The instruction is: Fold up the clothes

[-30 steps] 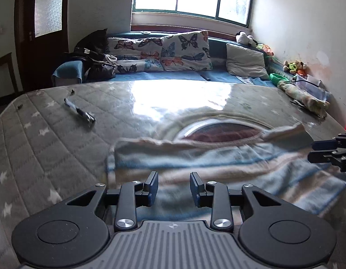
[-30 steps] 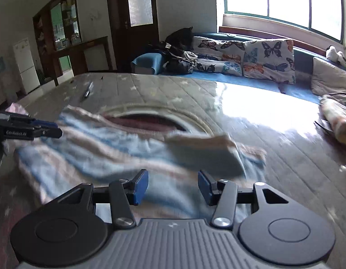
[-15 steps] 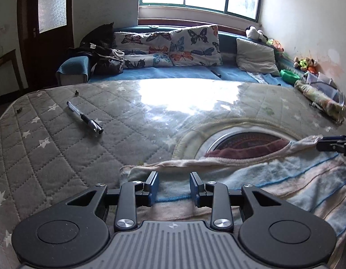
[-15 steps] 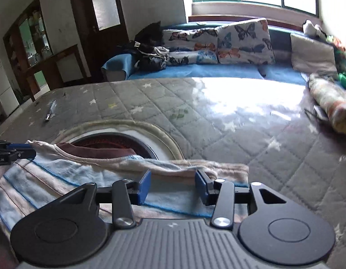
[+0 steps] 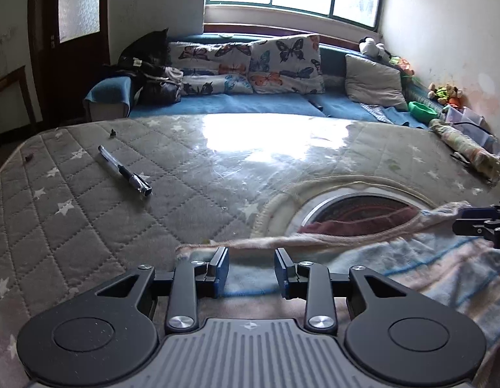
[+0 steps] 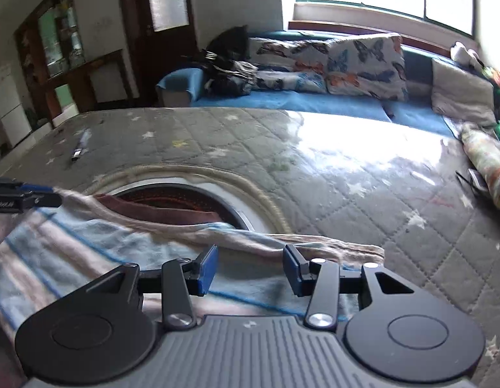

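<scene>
Cloth, a soft striped garment (image 5: 395, 262) in pale blue, pinkish beige and thin bright-blue lines, lies spread on the near part of a quilted grey mattress (image 5: 88, 220), its long axis running side to side across both views, from the left tool (image 5: 251, 271) toward the right tool (image 6: 250, 270). Its far edge is a rolled, beige hem (image 6: 191, 229) that sags between the two tools; behind that edge a dark red lining or second layer shows, just in front of a round patterned patch (image 5: 356, 207) with a cream border set into the mattress. Both tools hang over the garment's far edge with their blue-padded jaws parted and nothing between them; in the left wrist view the right tool shows at the right margin, its tip at the garment's corner. In the right wrist view the left tool (image 6: 23, 195) carries a white label, too blurred to read. A pen (image 5: 125, 171) lies well apart on the mattress to the left, pointing diagonally. A rolled floral bundle (image 5: 466, 148) rests at the mattress's right edge. Beyond stand a blue sofa (image 5: 250, 103) with butterfly cushions (image 5: 282, 61), a black bag (image 5: 149, 64), a window and a dark wooden door.
</scene>
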